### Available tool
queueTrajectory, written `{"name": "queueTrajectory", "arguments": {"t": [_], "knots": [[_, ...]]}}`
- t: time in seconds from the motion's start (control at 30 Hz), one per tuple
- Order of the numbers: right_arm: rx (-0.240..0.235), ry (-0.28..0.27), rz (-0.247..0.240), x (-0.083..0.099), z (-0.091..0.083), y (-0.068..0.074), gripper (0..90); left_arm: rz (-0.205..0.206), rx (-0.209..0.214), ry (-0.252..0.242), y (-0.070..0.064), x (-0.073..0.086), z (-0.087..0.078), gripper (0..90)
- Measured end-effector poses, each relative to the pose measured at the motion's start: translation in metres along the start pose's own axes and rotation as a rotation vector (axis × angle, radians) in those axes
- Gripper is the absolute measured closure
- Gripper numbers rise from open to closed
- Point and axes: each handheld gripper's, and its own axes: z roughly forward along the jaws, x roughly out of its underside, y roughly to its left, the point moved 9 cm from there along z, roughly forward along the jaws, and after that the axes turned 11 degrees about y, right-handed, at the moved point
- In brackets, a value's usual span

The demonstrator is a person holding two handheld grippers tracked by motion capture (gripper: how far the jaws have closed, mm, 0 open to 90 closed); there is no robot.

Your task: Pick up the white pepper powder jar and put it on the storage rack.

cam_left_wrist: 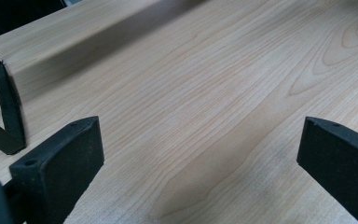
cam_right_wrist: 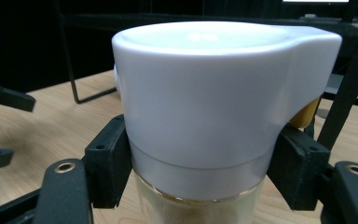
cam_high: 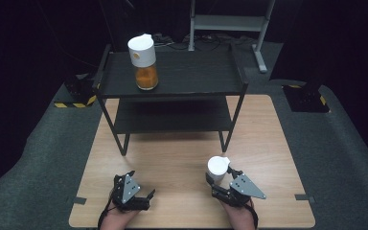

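Around us the room is dark, and a pale wooden table carries a black two-tier shelf at its far side. Our right gripper clasps a white-lidded jar at the table's near right; in the right gripper view its jaws press both sides of the jar just under the lid. Our left gripper rests at the near left with its jaws spread wide over bare wood, holding nothing. A second jar with orange contents stands on the shelf's top tier.
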Motion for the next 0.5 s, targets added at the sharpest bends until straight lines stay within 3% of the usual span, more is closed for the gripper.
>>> {"name": "queueTrajectory", "arguments": {"t": [0.5], "knots": [[-0.013, -0.061, -0.001, -0.020, -0.019, 0.000, 30.5, -0.003, 0.009, -0.003, 0.001, 0.000, 0.000, 0.7]]}}
